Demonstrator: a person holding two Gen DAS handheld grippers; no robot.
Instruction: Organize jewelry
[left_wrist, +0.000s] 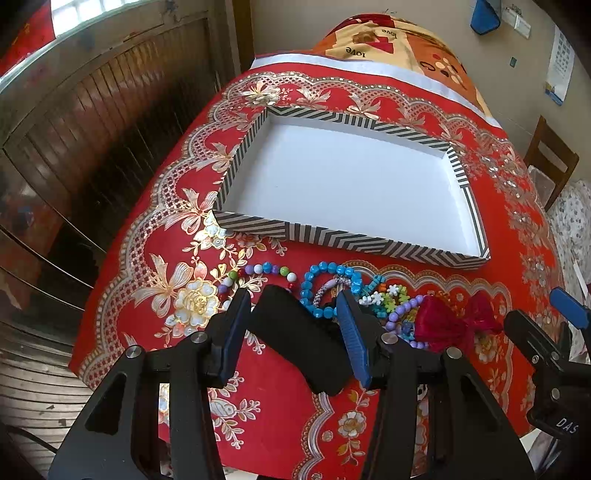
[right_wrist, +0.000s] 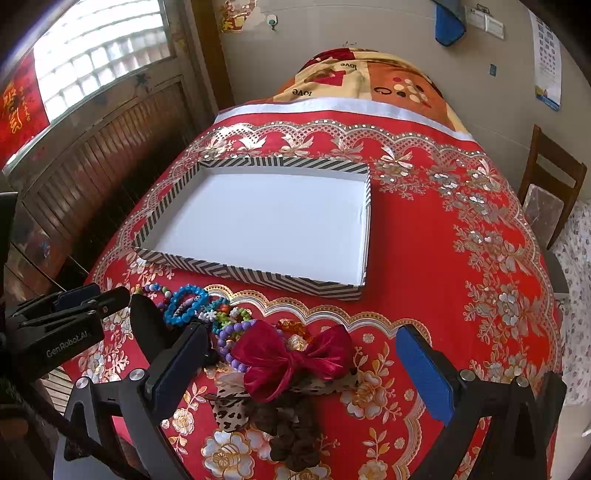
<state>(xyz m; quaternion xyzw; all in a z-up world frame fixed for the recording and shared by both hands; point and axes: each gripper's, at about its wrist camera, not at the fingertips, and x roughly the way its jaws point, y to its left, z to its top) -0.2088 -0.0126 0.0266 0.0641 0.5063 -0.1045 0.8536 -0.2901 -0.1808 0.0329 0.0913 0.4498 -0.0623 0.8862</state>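
Across the red-clothed desk, one striped tray sits bare, so sorting has not begun. Near its front wall lies the jewelry: one red bow, one leopard scrunchie, one brown scrunchie, and roughly five tangled bead bracelets. One black oblong lies between the left tongs, parted, not pressing. Right tongs gape astride the bow. Next: close on it, carry it to the tray.
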